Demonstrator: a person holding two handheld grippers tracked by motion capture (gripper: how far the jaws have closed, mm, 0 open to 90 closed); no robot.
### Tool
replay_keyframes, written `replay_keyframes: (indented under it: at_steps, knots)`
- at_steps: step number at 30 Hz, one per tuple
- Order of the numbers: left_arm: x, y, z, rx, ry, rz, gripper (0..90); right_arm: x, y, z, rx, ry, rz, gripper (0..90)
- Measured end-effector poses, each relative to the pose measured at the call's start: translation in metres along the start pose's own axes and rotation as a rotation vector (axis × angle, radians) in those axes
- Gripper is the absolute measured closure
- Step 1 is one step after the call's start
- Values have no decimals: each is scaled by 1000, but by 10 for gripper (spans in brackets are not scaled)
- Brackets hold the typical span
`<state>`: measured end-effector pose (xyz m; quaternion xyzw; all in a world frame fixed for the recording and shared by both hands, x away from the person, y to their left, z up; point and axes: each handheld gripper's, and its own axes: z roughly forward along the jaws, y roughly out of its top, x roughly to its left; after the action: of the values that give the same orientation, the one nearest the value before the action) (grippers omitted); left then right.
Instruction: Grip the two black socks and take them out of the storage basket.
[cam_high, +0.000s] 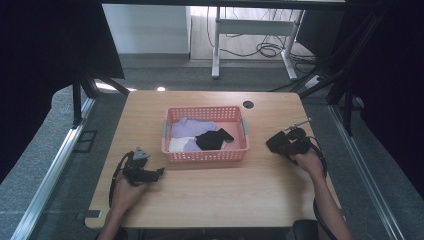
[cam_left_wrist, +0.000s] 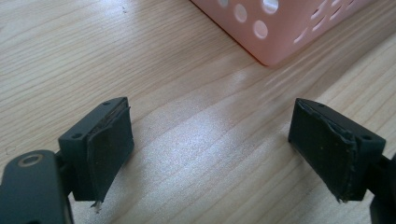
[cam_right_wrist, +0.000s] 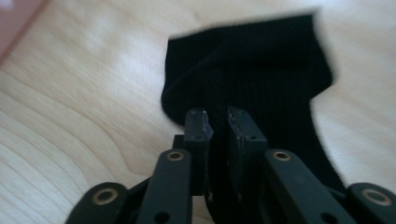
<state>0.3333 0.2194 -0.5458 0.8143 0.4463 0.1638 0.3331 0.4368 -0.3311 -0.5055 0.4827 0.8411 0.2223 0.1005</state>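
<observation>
Several socks, lilac, white and black, fill the pink basket (cam_high: 205, 155).

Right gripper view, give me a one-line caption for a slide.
Right gripper pinching a black sock low over the wooden table.

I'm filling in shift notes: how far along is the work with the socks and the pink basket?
Done: one black sock is out on the table, right of the pink basket. In hand: the right gripper pinches that sock, and the left gripper is open and empty. Probably left: purple cloth, white cloth and black cloth in the basket.
</observation>
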Motion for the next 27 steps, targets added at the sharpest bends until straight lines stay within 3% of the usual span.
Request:
replay_keyframes:
  at_steps: [3,6,16,27]
  knots:
    - [0,0,0,0,0,0,136,-1,-3,1,-25,21,26,740]
    - [0,0,0,1,0,0,136,0,-1,-3,-14,15,14,651]
    - [0,0,0,0,0,-2,136,7,20,-33,-79,-11,-10,410]
    - [0,0,0,1,0,-1,136,37,64,-61,-163,29,-93,344]
